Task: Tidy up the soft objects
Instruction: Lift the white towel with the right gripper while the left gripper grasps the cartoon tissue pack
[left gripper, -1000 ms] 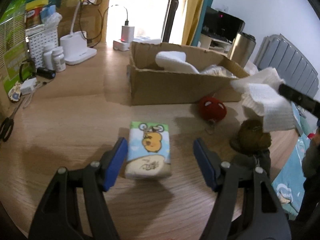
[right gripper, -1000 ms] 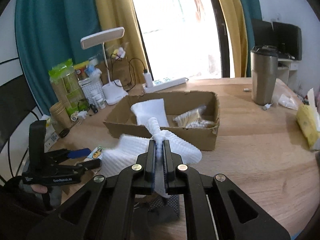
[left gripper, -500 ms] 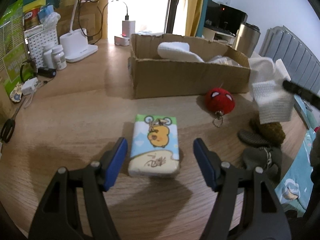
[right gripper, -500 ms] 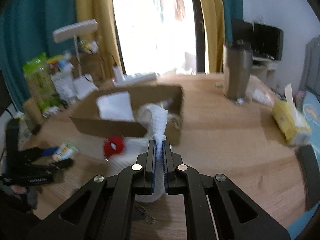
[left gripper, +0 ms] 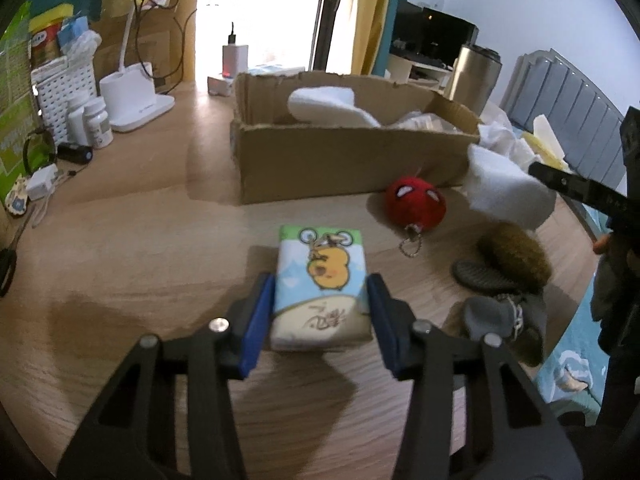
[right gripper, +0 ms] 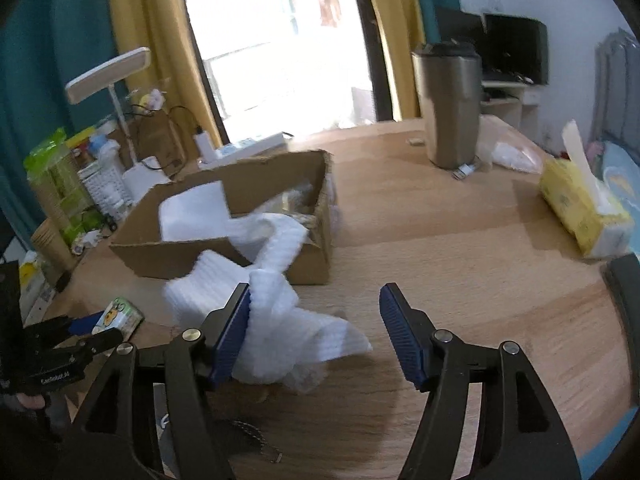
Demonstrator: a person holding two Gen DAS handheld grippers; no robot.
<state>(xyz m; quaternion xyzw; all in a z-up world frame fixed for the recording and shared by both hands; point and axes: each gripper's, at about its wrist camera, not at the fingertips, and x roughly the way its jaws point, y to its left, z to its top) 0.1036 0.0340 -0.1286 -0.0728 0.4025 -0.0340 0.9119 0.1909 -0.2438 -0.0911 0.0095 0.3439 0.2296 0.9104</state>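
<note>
My left gripper [left gripper: 320, 316] is shut on a tissue pack [left gripper: 322, 286] printed with a yellow cartoon animal, on the wooden table. My right gripper [right gripper: 316, 332] is open; a white foam sheet [right gripper: 276, 308] hangs against its left finger [right gripper: 230, 336], partly draped over the near wall of the cardboard box [right gripper: 312, 264]. The box [left gripper: 344, 160] holds another white foam piece [left gripper: 324, 106]. A red spider-face plush keychain [left gripper: 416, 204], a brown fuzzy item [left gripper: 516, 256] and grey socks [left gripper: 492, 312] lie to the right of the tissue pack.
A steel tumbler [right gripper: 448, 108] and a yellow tissue box [right gripper: 580, 208] stand on the right. A white desk lamp [left gripper: 136, 96], pill bottles [left gripper: 96, 120], a white basket [left gripper: 60, 92] and a power strip [right gripper: 252, 146] crowd the back left.
My left gripper closed on the tissue pack. My right gripper opened and let go of the white foam sheet beside the box.
</note>
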